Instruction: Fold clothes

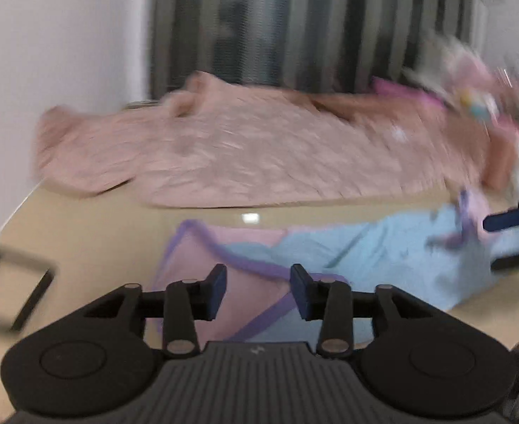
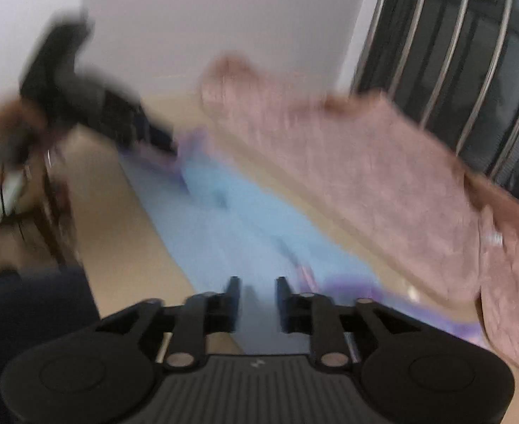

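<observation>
A light blue and pink garment (image 1: 383, 251) with purple trim lies spread on the beige table (image 1: 93, 233). My left gripper (image 1: 257, 289) hovers over its pink corner, jaws apart, with nothing pinched between them. In the right wrist view the same blue garment (image 2: 224, 219) runs away from my right gripper (image 2: 257, 296), which is open just above the cloth. The left gripper (image 2: 111, 113) shows there as a dark blur at the garment's far end. The right gripper's blue pad (image 1: 510, 221) pokes in at the right edge of the left wrist view. Both views are blurred.
A fuzzy pink garment (image 1: 241, 148) (image 2: 330, 162) lies along the table's far side. A heap of colourful clothes (image 1: 471, 84) sits at the back right. A black-framed object (image 1: 15, 293) lies at the left. Dark striped panels (image 1: 295, 24) and a white wall (image 1: 65, 35) stand behind.
</observation>
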`<state>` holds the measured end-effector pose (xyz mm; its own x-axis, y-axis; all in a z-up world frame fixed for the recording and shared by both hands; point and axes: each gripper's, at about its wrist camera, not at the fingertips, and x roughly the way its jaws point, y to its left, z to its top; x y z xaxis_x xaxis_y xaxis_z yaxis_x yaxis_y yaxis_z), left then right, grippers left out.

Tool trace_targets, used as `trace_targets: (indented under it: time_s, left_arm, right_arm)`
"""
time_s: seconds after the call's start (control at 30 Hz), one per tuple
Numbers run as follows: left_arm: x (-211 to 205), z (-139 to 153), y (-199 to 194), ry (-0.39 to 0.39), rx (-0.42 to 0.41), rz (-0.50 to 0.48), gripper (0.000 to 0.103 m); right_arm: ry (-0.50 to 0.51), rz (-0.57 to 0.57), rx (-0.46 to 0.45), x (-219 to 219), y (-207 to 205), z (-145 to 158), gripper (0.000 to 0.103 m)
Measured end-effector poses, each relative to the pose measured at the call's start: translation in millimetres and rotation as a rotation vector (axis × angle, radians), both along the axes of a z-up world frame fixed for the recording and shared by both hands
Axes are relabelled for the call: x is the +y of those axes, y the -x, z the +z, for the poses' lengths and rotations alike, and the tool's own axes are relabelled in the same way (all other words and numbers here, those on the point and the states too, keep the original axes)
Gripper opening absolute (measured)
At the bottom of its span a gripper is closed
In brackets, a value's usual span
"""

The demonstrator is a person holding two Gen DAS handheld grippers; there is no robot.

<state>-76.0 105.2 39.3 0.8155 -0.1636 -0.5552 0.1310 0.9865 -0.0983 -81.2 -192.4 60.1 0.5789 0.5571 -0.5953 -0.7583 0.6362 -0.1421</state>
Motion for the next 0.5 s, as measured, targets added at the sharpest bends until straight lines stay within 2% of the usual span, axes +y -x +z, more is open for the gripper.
trace_targets:
  time_s: [0.03, 0.13, 0.2, 0.27, 0.33, 0.43, 0.5]
  left_arm:
    - [6.9, 1.7, 11.5, 0.036, -0.011, 0.061, 0.049]
    - [19.7, 6.9, 44.6, 0.107, -0.013, 0.21, 0.05]
    - [27.0, 9.6, 70.1, 0.143, -0.019, 0.269, 0.052]
    - [33.1, 12.4, 96.5, 0.173, -0.032, 0.315, 0.065]
    - [36.4, 14.5, 118.0, 0.177, -0.042, 0.354, 0.066]
    - [34.4, 18.8, 131.6, 0.142, -0.046, 0.366, 0.066]
    - [29.4, 24.6, 132.9, 0.134, -0.057, 0.353, 0.066]
  right_arm:
    - [-0.045, 0.015, -0.017, 3.4, 2.3, 6.0, 0.053]
    - [-0.116, 0.002, -0.055, 18.2, -3.1, 10.2, 0.054]
    - [-0.138, -0.036, 0.014, 29.1, -19.7, 4.1, 0.054]
    - [-0.166, -0.067, 0.09, 40.8, -35.5, -0.4, 0.048]
    - [-0.184, -0.066, 0.112, 57.3, -39.7, -1.1, 0.045]
    - [-0.166, -0.108, 0.059, 74.9, -39.7, -6.0, 0.042]
    - [-0.179, -0.191, -0.001, 74.3, -33.6, -11.8, 0.03]
